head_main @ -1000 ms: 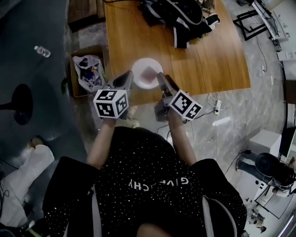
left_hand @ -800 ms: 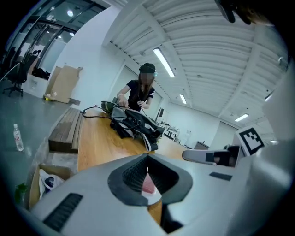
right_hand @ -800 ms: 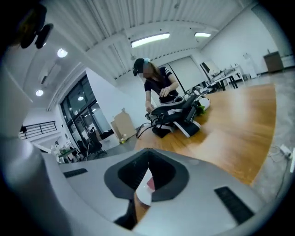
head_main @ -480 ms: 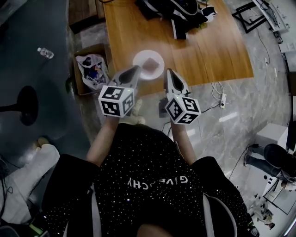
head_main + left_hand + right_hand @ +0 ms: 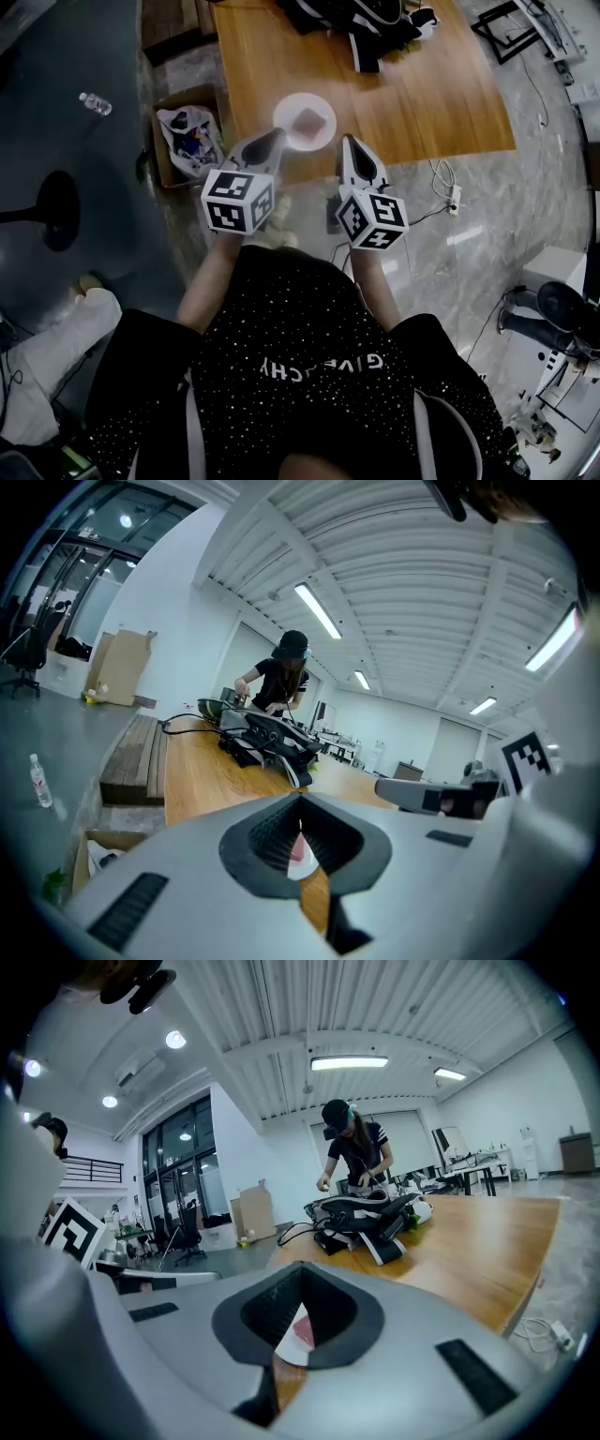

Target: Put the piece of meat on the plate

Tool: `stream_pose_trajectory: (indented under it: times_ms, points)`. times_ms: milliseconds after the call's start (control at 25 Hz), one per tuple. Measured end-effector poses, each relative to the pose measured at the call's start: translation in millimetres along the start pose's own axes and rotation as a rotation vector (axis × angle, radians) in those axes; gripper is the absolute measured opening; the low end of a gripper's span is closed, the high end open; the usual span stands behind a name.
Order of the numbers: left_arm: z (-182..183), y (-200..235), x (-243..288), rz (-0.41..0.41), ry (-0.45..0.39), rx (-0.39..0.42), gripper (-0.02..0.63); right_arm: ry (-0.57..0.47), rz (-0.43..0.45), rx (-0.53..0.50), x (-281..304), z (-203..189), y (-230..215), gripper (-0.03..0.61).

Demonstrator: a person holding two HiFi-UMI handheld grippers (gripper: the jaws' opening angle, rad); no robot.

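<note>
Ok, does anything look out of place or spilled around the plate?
Nothing stands out. The meat lies on the white plate, the plate sits wholly on the wooden table near its front edge, and nothing looks spilled around it.

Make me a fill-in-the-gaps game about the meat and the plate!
The piece of meat lies ____ the plate.
The plate's colour is ____.
The plate stands on a table made of ____.
The left gripper and the right gripper hold ____.
Missing words: on; white; wood; nothing.
</note>
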State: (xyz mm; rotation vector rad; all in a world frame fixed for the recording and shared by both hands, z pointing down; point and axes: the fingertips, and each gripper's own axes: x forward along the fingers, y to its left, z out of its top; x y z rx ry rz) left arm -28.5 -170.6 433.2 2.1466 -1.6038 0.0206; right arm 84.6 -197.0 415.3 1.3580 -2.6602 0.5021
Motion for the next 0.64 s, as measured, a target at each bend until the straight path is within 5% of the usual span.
stream_pose_trajectory:
  times_ms: [640]
  points:
    - [-9.2,-9.2,-4.3,-0.004,0.014,0.001,0.011,-0.008,0.005,-0.045,-8.5,0.6,4.0,0.010]
